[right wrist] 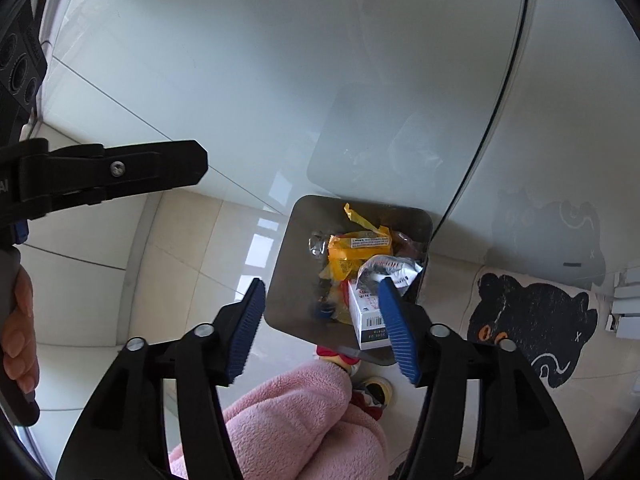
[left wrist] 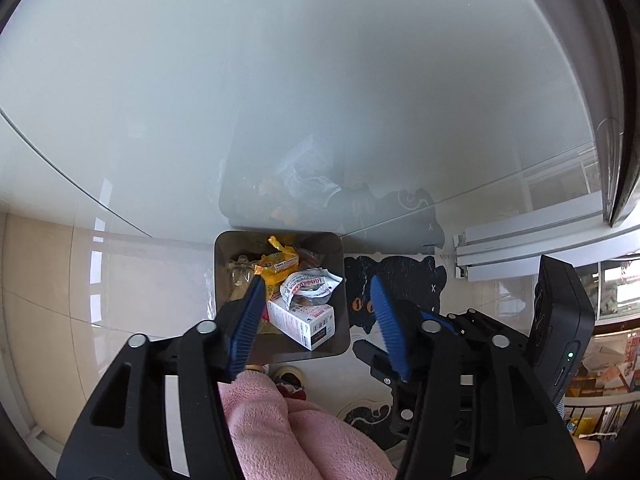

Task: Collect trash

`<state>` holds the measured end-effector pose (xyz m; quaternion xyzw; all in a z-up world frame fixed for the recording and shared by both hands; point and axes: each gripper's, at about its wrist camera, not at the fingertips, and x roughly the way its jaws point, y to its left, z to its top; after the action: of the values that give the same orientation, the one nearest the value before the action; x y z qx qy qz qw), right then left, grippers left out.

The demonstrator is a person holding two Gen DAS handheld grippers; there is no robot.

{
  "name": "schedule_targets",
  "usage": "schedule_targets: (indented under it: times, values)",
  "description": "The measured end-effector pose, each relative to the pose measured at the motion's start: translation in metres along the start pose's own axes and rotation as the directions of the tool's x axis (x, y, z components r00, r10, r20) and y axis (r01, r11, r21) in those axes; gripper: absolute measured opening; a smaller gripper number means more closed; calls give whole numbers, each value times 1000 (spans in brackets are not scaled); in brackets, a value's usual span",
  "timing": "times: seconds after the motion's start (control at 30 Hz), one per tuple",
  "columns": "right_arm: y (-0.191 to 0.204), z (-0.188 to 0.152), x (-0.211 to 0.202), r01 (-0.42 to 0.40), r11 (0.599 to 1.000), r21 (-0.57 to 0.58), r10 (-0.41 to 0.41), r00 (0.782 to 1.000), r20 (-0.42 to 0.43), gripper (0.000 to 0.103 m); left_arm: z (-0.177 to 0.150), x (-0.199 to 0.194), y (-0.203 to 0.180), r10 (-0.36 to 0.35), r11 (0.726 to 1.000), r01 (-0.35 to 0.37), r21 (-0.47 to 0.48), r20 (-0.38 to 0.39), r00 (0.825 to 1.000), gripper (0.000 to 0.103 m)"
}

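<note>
Below the edge of the glass desk point(left wrist: 280, 80), on the tiled floor point(left wrist: 132, 280), stands a metal trash bin point(left wrist: 340, 344), and both grippers hang over it, pointing steeply down. The left gripper point(left wrist: 316, 320) has its jaws apart with nothing between them; through the gap one sees the trash in the bin: a white box point(left wrist: 300, 320), a yellow wrapper point(left wrist: 278, 264) and a crumpled white packet point(left wrist: 308, 286). The right gripper point(right wrist: 324, 320) also has its jaws apart and empty, above the same bin point(right wrist: 288, 280).

I judge that the step in hand is a drop into the bin. To do it well, the jaws should stay wide until they are lifted clear of the rim, so that no wrapper sticks to the blue pads point(left wrist: 248, 320) and is pulled out again. No other trash shows on the desk in these views.

A person's hand point(right wrist: 18, 332) holds the handle of the left gripper at the side. A pink fleece sleeve or trouser leg point(right wrist: 300, 420) is below the grippers; which one, I cannot tell.
</note>
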<state>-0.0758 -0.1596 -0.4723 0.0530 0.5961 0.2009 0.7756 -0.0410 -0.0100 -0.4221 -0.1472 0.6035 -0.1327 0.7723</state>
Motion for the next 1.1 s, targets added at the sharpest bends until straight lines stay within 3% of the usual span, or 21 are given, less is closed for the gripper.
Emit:
schedule_targets:
  times: [0.1,0.17,0.3,0.57,0.7,0.83,1.0,1.1]
  values:
    - [8,2,-21,3,1000,-14,-2,1000,15,89,-2,-24,-2,-8,1000,8,-15,33,999,79]
    - [12,3,-40,13,999,-36,-12,999,34,97,-2,-43,-5,-8,1000,10,-30,59,998,84]
    - [15,3,-76,22,998,-56,-19,998,66,100,-2,-83,-13,-8,998,13,-54,108,994,95]
    - [31,18,-179,55,998,-34,-48,983,176,100,5,-171,-53,14,999,-23,39,213,977,95]
    - [38,34,-236,108,994,-20,-99,963,250,100,16,-219,-80,25,995,-50,82,281,959,95]
    - [41,53,-287,168,986,9,-161,926,341,100,28,-267,-105,37,990,-82,112,354,935,95]
    - [39,76,-344,189,979,70,-201,884,423,100,41,-314,-132,70,984,-136,117,450,891,95]
    - [46,86,-375,222,972,81,-234,853,467,100,48,-346,-141,44,987,-114,113,492,870,95]
